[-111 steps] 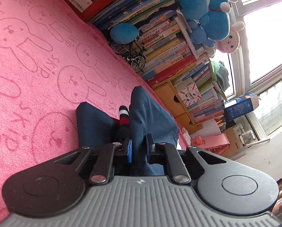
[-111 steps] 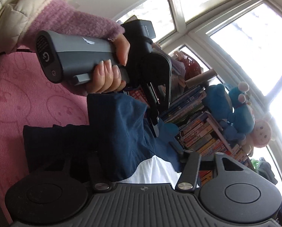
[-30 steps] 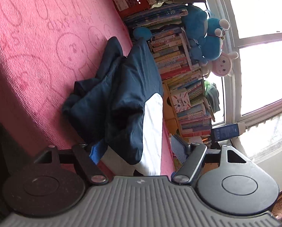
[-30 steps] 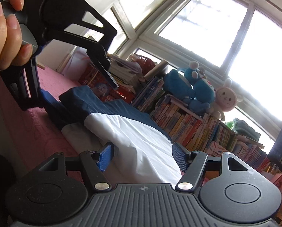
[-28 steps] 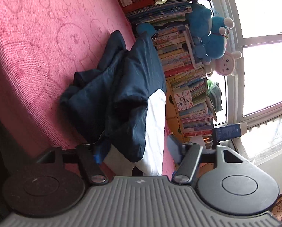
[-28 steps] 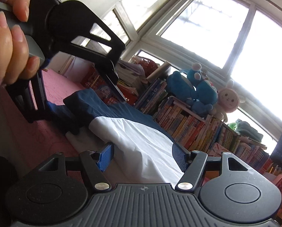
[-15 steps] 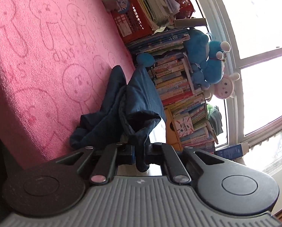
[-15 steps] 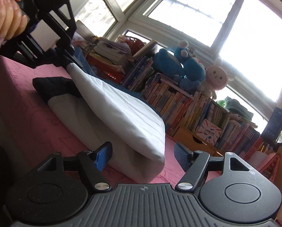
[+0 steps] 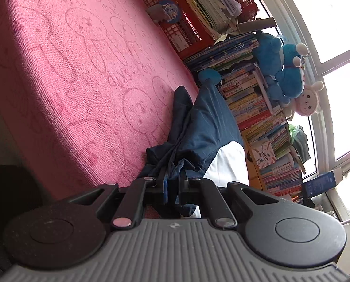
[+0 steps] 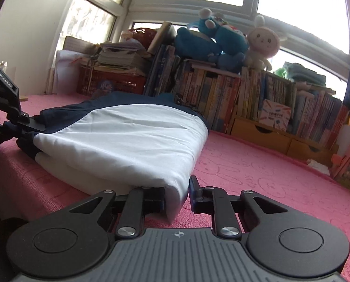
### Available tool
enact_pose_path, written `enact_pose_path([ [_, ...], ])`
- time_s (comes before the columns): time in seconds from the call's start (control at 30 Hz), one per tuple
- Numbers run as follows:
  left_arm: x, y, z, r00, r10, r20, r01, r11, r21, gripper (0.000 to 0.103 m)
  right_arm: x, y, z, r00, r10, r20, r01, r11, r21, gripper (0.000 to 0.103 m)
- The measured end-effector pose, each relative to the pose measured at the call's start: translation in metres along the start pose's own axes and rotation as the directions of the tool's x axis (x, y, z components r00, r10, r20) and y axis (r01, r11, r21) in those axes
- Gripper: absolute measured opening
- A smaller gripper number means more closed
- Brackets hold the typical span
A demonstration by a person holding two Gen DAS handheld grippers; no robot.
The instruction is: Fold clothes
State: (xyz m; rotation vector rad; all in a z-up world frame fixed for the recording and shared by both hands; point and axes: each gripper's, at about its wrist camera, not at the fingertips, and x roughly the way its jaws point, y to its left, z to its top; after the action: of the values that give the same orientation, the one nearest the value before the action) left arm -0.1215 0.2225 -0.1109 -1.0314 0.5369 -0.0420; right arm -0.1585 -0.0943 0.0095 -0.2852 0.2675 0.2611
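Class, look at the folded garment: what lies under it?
The garment rests on the pink blanket. Its white top layer covers another white layer. Anything further between or beneath the folds is hidden.

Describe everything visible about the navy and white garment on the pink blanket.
The garment is thin woven-looking cloth, navy at one end and white at the other, doubled over so a white layer lies on another white layer, with soft creases. It rests on the pink rabbit-print blanket, in front of the bookshelf. The left gripper is shut on a bunched navy edge, and the right gripper, whose fingers have just been closing, pinches the white folded corner.
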Motion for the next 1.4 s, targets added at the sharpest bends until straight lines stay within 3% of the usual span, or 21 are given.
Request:
enact_pose_path([
  [0.2, -0.016, 0.001, 0.005, 0.998, 0.065, 0.018, -0.066, 0.995, 0.078, 0.008, -0.002, 0.000, -0.001, 1.000, 0.005, 0.001, -0.005, 1.000, -0.030, 0.021],
  [0.27, -0.031, 0.002, 0.014, 0.979, 0.190, 0.079, -0.198, 0.973, 0.116, 0.000, -0.002, -0.004, -0.001, 1.000, 0.020, -0.007, -0.020, 0.999, -0.028, 0.021],
  [0.33, -0.049, 0.006, 0.029, 0.960, 0.254, 0.122, -0.269, 0.954, 0.135, 0.000, -0.002, -0.007, 0.000, 0.999, 0.034, -0.014, -0.035, 0.999, -0.025, 0.021],
  [0.37, -0.055, 0.006, 0.039, 0.960, 0.255, 0.117, -0.270, 0.953, 0.136, 0.000, -0.002, -0.008, 0.000, 0.999, 0.041, -0.018, -0.042, 0.999, -0.024, 0.021],
  [0.43, -0.060, -0.007, 0.062, 0.976, 0.194, 0.098, -0.208, 0.964, 0.165, 0.004, -0.002, -0.019, 0.001, 0.992, 0.118, -0.053, -0.118, 0.993, 0.005, 0.024],
  [0.5, -0.050, -0.033, 0.086, 0.992, 0.110, 0.054, -0.119, 0.968, 0.222, 0.022, -0.003, -0.039, 0.003, 0.965, 0.244, -0.098, -0.237, 0.969, 0.071, 0.035],
  [0.53, -0.042, -0.047, 0.096, 0.997, 0.067, 0.025, -0.071, 0.967, 0.244, 0.026, -0.004, -0.051, 0.004, 0.943, 0.310, -0.120, -0.298, 0.948, 0.112, 0.036],
  [0.57, -0.028, -0.062, 0.104, 1.000, 0.022, -0.023, -0.015, 0.966, 0.258, 0.030, -0.003, -0.067, 0.004, 0.909, 0.389, -0.152, -0.364, 0.916, 0.171, 0.039],
  [0.6, -0.011, -0.077, 0.112, 0.996, -0.026, -0.082, 0.047, 0.963, 0.264, 0.034, -0.002, -0.085, 0.004, 0.859, 0.479, -0.178, -0.430, 0.866, 0.257, 0.044],
  [0.67, 0.031, -0.109, 0.118, 0.973, -0.089, -0.211, 0.144, 0.955, 0.261, 0.042, 0.004, -0.123, 0.004, 0.756, 0.631, -0.175, -0.508, 0.733, 0.452, 0.051],
  [0.73, 0.079, -0.141, 0.116, 0.941, -0.110, -0.319, 0.203, 0.939, 0.276, 0.050, 0.019, -0.160, 0.004, 0.697, 0.711, -0.096, -0.512, 0.588, 0.626, 0.062],
  [0.77, 0.103, -0.154, 0.114, 0.927, -0.100, -0.361, 0.216, 0.930, 0.296, 0.055, 0.031, -0.175, 0.007, 0.690, 0.722, -0.051, -0.505, 0.531, 0.681, 0.068],
  [0.83, 0.152, -0.181, 0.110, 0.893, -0.077, -0.443, 0.245, 0.910, 0.335, 0.057, 0.063, -0.199, 0.014, 0.712, 0.702, 0.008, -0.476, 0.475, 0.740, 0.071],
  [0.93, 0.228, -0.202, 0.102, 0.841, 0.006, -0.541, 0.216, 0.913, 0.346, 0.057, 0.126, -0.204, 0.026, 0.771, 0.637, -0.002, -0.442, 0.537, 0.719, 0.071],
  [1.0, 0.265, -0.205, 0.094, 0.802, 0.059, -0.595, 0.182, 0.923, 0.337, 0.058, 0.171, -0.197, 0.030, 0.787, 0.616, -0.037, -0.414, 0.570, 0.710, 0.071],
  [1.07, 0.296, -0.204, 0.087, 0.765, 0.106, -0.635, 0.148, 0.931, 0.333, 0.060, 0.213, -0.187, 0.029, 0.776, 0.627, -0.069, -0.388, 0.560, 0.732, 0.071],
  [1.2, 0.328, -0.199, 0.085, 0.729, 0.169, -0.664, 0.099, 0.933, 0.346, 0.066, 0.255, -0.170, 0.020, 0.730, 0.680, -0.066, -0.400, 0.504, 0.766, 0.071],
  [1.33, 0.343, -0.191, 0.092, 0.717, 0.185, -0.672, 0.081, 0.935, 0.344, 0.066, 0.261, -0.161, 0.015, 0.692, 0.721, -0.037, -0.450, 0.471, 0.759, 0.071],
  [1.37, 0.346, -0.189, 0.093, 0.702, 0.174, -0.691, 0.100, 0.936, 0.337, 0.064, 0.261, -0.159, 0.014, 0.687, 0.726, -0.036, -0.459, 0.471, 0.753, 0.072],
  [1.4, 0.348, -0.189, 0.092, 0.685, 0.160, -0.710, 0.124, 0.935, 0.331, 0.055, 0.261, -0.157, 0.013, 0.684, 0.729, -0.036, -0.466, 0.474, 0.747, 0.072],
])
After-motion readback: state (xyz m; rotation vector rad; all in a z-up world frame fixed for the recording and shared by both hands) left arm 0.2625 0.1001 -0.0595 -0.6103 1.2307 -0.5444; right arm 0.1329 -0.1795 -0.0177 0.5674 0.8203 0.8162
